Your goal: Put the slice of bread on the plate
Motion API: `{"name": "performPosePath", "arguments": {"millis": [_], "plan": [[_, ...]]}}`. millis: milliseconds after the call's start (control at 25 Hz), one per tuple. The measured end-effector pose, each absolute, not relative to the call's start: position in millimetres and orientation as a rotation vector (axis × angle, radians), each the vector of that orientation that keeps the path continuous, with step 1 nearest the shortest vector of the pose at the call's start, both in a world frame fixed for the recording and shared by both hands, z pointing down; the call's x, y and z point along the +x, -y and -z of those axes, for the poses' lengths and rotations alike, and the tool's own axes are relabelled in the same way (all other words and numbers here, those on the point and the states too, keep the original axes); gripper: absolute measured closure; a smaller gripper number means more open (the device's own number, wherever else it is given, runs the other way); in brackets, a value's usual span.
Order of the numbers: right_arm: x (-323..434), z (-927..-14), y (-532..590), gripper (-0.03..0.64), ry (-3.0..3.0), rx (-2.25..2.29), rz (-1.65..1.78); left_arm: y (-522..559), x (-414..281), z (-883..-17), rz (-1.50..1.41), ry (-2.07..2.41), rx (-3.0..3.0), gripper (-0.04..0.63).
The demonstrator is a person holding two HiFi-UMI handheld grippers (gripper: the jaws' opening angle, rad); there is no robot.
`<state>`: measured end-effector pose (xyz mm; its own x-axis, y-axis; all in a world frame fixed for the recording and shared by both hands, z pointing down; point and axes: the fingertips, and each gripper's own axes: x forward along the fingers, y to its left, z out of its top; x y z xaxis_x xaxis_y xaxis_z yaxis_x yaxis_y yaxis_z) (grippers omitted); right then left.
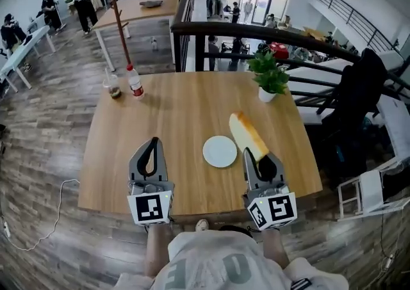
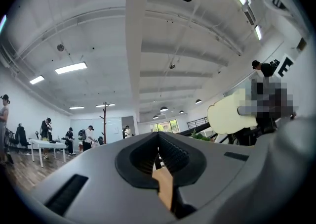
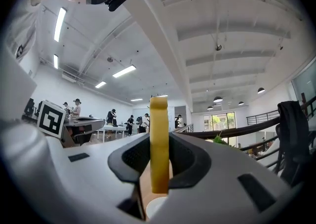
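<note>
Two grippers hang over the near edge of the wooden table [image 1: 186, 106] in the head view, with the white plate [image 1: 220, 152] bare between them. The left gripper [image 1: 154, 145] sits at the plate's 8 o'clock and the right gripper [image 1: 256, 156] at its 4 o'clock. The slice of bread [image 1: 246, 133] juts forward from the right gripper toward the plate's 1 o'clock, not yet over the plate. A potted plant [image 1: 269, 77] stands at the table's 1 o'clock, and a bottle [image 1: 134, 82] and a glass [image 1: 113, 88] stand at its 10 o'clock, all well apart from the work. In the left gripper view the jaws are together at their tips with nothing between them, only table showing through the gap below. This gripper looks parked to one side so the plate stays clear. The slice's pale face [image 2: 231, 114] shows at 3 o'clock. In the right gripper view the jaws are clamped on the slice [image 3: 159, 144], which stands on edge with its yellow crust toward the camera and its broad faces against the pads. That hold probably keeps the soft bread from folding. The plate's rim [image 3: 157, 208] peeks in at 6 o'clock, so the slice likely still has to go across and be laid flat.
</note>
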<state>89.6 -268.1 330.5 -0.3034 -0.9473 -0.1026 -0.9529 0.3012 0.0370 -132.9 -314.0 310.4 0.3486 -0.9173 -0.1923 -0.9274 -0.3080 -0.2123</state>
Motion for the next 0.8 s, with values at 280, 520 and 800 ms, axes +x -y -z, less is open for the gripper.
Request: {"name": "performPosePath", "arguments": {"millis": [280,520,800], "plan": [[127.1,-318.6,282.4,0.525,-2.431,-1.833,-0.129,337.7,-77.8,-301.3,-0.121,-1.582,-2.448,0.588],[147.7,-312.9,287.4,0.525,-2.473,-1.826,-0.217,341.0,-52.2,-287.2,-0.167,-1.581,-2.457,0.588],[148.5,-324.2,296.0,0.525,-2.613,-1.946,-0.423,338.4,-26.1,-290.1,-0.191,-1.52,-2.54,0.588]]}}
